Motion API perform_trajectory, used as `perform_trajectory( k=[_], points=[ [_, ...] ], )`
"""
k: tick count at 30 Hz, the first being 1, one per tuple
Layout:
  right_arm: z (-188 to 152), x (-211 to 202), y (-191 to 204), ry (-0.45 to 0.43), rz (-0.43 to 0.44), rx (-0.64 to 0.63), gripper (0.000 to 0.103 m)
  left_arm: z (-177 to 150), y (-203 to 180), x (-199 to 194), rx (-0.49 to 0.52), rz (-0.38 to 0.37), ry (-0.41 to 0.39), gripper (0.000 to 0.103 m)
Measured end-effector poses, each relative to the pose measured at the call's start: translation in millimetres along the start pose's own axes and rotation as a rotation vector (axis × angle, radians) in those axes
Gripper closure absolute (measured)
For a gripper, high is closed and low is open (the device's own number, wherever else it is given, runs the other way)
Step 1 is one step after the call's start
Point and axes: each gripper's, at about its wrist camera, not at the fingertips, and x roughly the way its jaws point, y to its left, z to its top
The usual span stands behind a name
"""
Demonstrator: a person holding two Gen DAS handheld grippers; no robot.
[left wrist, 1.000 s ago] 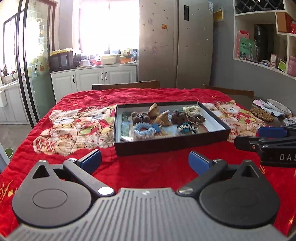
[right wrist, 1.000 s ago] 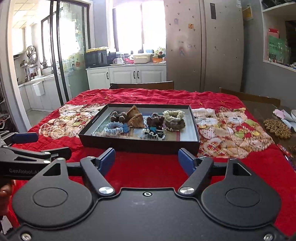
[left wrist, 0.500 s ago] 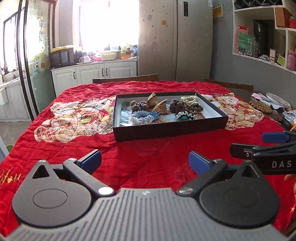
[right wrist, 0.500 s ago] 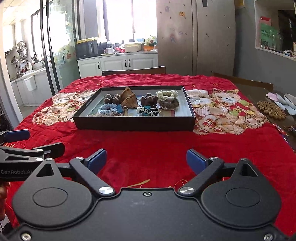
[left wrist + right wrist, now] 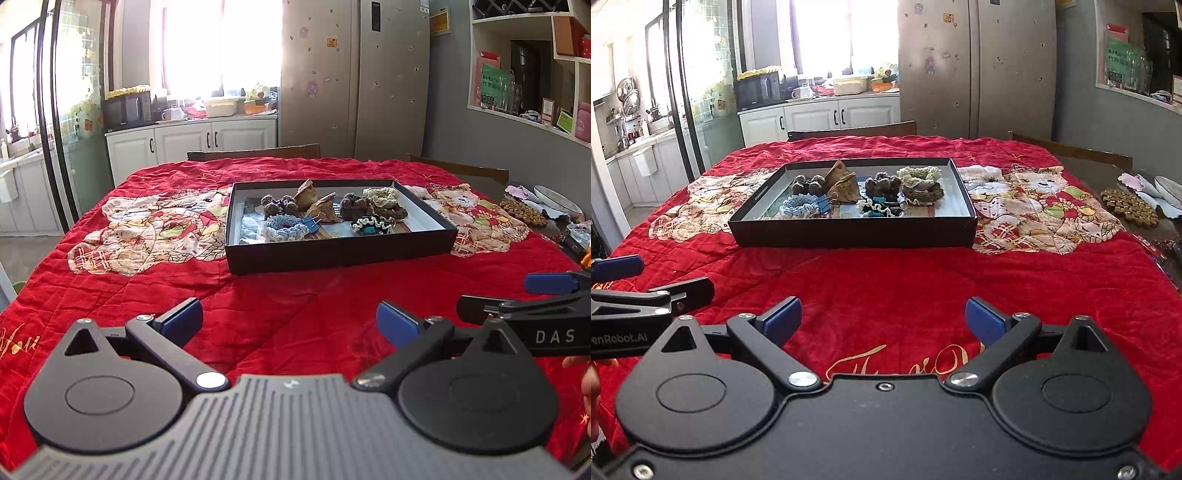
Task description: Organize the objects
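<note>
Left wrist, black tray (image 5: 340, 254), crocheted scrunchies (image 5: 286, 228) inside

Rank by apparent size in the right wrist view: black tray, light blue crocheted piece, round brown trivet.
1. black tray, largest by far.
2. round brown trivet.
3. light blue crocheted piece.
The last two look close in size, so their order is unsure.

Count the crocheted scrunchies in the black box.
5, possibly more hidden: blue scrunchie front left, dark brown scrunchie back left, brown scrunchie back centre, cream scrunchie back right atop an olive one, black-and-teal scrunchie front centre. Black box.
</note>
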Motion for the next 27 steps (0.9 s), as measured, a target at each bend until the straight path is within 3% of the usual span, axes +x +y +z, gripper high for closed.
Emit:
perform_trajectory(
  k=[27],
  points=[
    [-2.1, 3.8, 0.8, 0.014, 0.003, -0.008, 0.006, -1.0, -2.5, 2.4, -0.009, -0.016, 0.025, 0.0]
  ],
)
